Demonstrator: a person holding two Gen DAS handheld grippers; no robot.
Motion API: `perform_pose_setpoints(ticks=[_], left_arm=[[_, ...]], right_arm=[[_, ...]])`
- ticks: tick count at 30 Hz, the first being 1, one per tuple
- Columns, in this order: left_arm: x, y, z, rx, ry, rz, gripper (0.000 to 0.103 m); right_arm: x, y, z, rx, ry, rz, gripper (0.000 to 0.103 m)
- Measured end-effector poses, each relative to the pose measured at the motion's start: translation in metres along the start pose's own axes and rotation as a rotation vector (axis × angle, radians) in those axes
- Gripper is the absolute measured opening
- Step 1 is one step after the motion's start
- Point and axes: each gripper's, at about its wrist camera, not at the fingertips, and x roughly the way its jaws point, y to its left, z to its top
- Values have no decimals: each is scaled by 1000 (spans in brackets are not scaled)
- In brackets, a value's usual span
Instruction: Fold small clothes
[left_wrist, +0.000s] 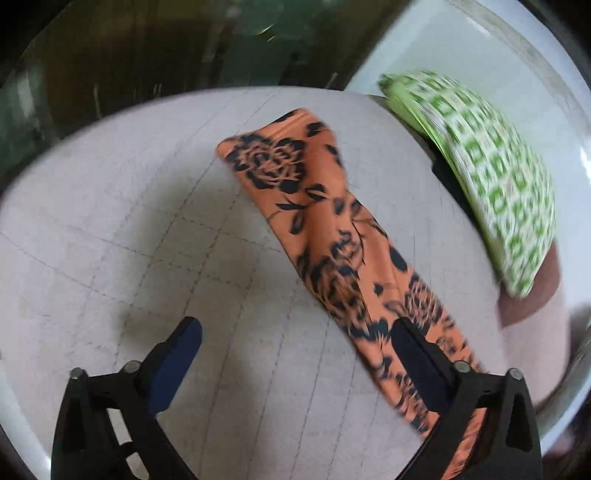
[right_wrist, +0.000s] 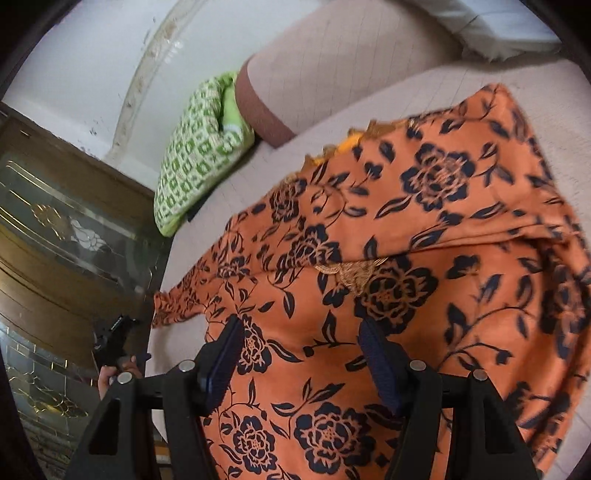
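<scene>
One orange floral garment (right_wrist: 388, 258) lies on the bed (left_wrist: 129, 221); one green pillow (left_wrist: 498, 177) at two o'clock. Two grippers, left gripper (left_wrist: 295, 332) and right gripper (right_wrist: 299, 336), jaws apart, nothing clamped.

Green-patterned pillow (left_wrist: 491, 173) on pale checked bedsheet (left_wrist: 147, 221), wooden glass-panelled door (right_wrist: 55, 240)

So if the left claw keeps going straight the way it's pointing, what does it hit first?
Probably the bare bed cover: nothing lies between the left claw fingers. The orange sleeve runs just beside its right finger, so it might brush that.
</scene>
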Motion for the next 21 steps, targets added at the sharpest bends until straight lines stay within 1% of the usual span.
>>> perform_pose_setpoints(ticks=[1,3,5,8,12,14,15,16,18,20,21], left_arm=[[3,8,6,-46,7,-32,93],[6,18,16,-93,-4,-61,92],[11,22,25,-112,0,-75,92],[25,27,33,-157,35,-135,92],[28,28,41,-196,23,-167,92],[32,27,46,-211,24,-217,92],[35,27,48,-221,26,-247,89],[39,27,50,-228,37,-275,83],[47,27,55,-237,50,-279,76],[48,28,58,-259,41,-304,76],[49,29,60,-270,41,-313,74]], right_arm=[[6,0,1,-4,11,-1,68],[14,-1,2,-10,23,-10,68],[19,-5,4,-9,37,-20,68],[24,-12,7,8,45,-28,68],[25,-12,8,-25,37,-66,68],[24,-12,7,-31,35,-71,68],[23,-13,7,-31,35,-69,68],[22,-13,7,-31,31,-71,68],[21,-15,7,-31,24,-77,68],[21,-17,8,-22,22,-76,68],[22,-19,9,-15,23,-76,68]])
